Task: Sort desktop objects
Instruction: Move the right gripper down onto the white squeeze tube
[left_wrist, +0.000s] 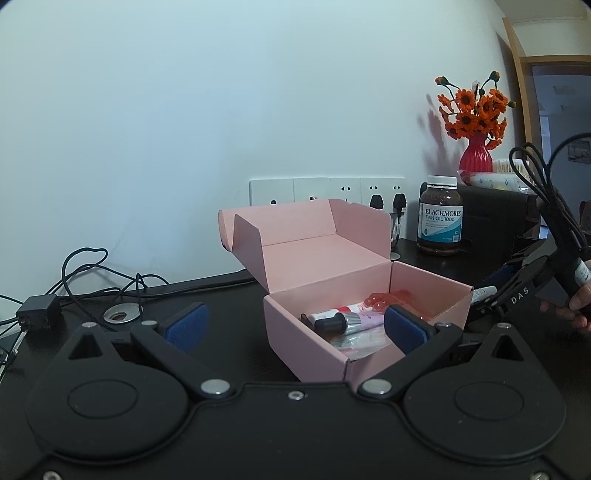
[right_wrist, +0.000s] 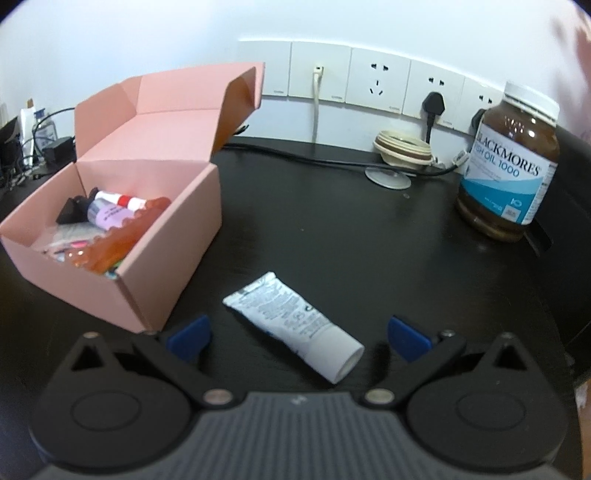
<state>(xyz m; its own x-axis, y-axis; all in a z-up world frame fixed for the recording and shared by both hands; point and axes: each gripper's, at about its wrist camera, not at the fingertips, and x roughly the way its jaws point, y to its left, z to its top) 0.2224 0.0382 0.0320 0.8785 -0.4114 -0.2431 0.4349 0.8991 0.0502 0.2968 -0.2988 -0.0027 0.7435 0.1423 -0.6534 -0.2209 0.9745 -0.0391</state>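
Note:
A pink cardboard box (left_wrist: 314, 343) (right_wrist: 177, 236) stands on the black desk with its lid up. Inside lie a small bottle with a black cap (left_wrist: 338, 320) (right_wrist: 92, 210), a red-and-white tube (right_wrist: 123, 199) and an orange bag (right_wrist: 125, 236). A white tube (right_wrist: 295, 323) lies on the desk to the right of the box. My right gripper (right_wrist: 299, 336) is open, with the tube's cap end between its blue pads. My left gripper (left_wrist: 295, 325) is open in front of the box, its right pad (left_wrist: 404, 328) over the box's near corner.
A brown fish oil bottle (right_wrist: 509, 162) (left_wrist: 440, 216) stands at the back right. Wall sockets (right_wrist: 376, 77) with plugs, a beige reel (right_wrist: 402, 149) and a cable lie behind. A red vase of orange flowers (left_wrist: 475, 151), loose cables and an adapter (left_wrist: 37, 312) sit on the left.

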